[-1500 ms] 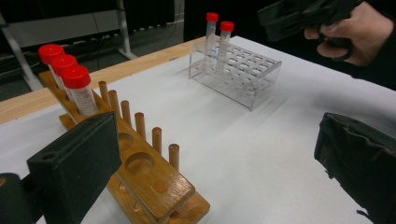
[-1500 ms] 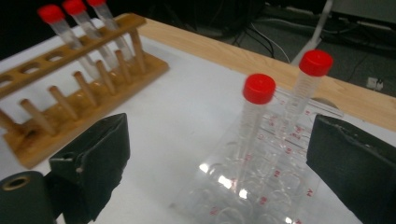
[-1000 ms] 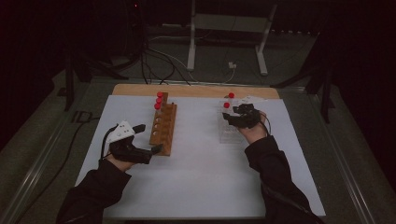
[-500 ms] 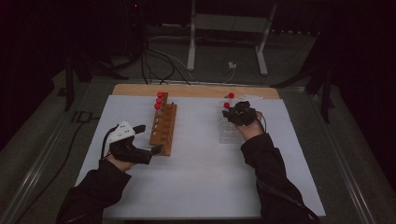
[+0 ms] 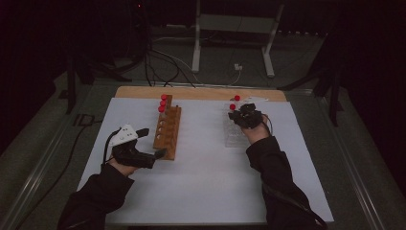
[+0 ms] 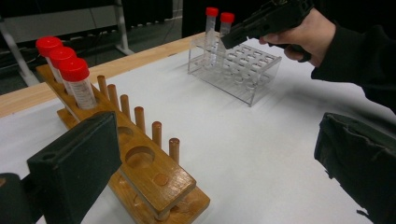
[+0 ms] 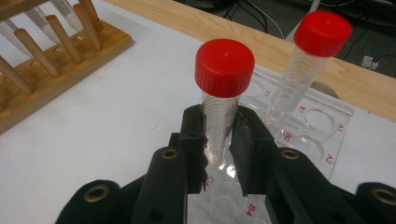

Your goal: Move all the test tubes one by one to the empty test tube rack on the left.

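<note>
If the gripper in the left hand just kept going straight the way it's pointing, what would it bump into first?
Probably the wooden rack. The left gripper stands open, and the rack's near end lies low between its jaws. Beyond that comes bare white sheet, then the clear rack; depth is hard to judge.

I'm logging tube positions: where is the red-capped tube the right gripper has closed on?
In the right gripper view, the tube stands in the clear rack between the right gripper jaws, a second red-capped tube just behind it.
</note>
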Tool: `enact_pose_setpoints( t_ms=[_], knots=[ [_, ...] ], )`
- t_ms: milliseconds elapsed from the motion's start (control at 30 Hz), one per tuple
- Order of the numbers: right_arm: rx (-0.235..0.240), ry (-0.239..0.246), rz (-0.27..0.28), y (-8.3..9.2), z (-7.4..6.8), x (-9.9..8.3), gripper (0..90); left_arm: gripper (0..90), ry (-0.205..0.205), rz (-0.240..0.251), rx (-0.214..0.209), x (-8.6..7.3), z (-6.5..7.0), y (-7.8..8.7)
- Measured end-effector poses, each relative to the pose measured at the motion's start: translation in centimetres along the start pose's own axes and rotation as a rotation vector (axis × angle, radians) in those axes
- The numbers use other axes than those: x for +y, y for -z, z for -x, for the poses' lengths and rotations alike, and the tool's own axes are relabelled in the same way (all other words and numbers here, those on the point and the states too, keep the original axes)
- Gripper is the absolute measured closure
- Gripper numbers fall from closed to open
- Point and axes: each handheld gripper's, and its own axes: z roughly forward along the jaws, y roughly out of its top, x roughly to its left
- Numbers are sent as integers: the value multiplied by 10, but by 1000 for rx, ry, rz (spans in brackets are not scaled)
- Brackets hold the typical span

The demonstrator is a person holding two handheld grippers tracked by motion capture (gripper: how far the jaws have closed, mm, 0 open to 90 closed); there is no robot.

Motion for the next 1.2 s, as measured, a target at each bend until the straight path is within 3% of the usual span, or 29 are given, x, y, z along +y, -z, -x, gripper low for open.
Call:
enact_pose_setpoints(
  t_ms=[800, 1200],
  knots=[
    [-18, 32, 76, 42, -6, 24, 751, 12, -10, -14, -16, 3, 3, -1],
    [35, 55, 92, 59, -19, 30, 751, 12, -26, -25, -46, 9, 9, -5]
  ],
)
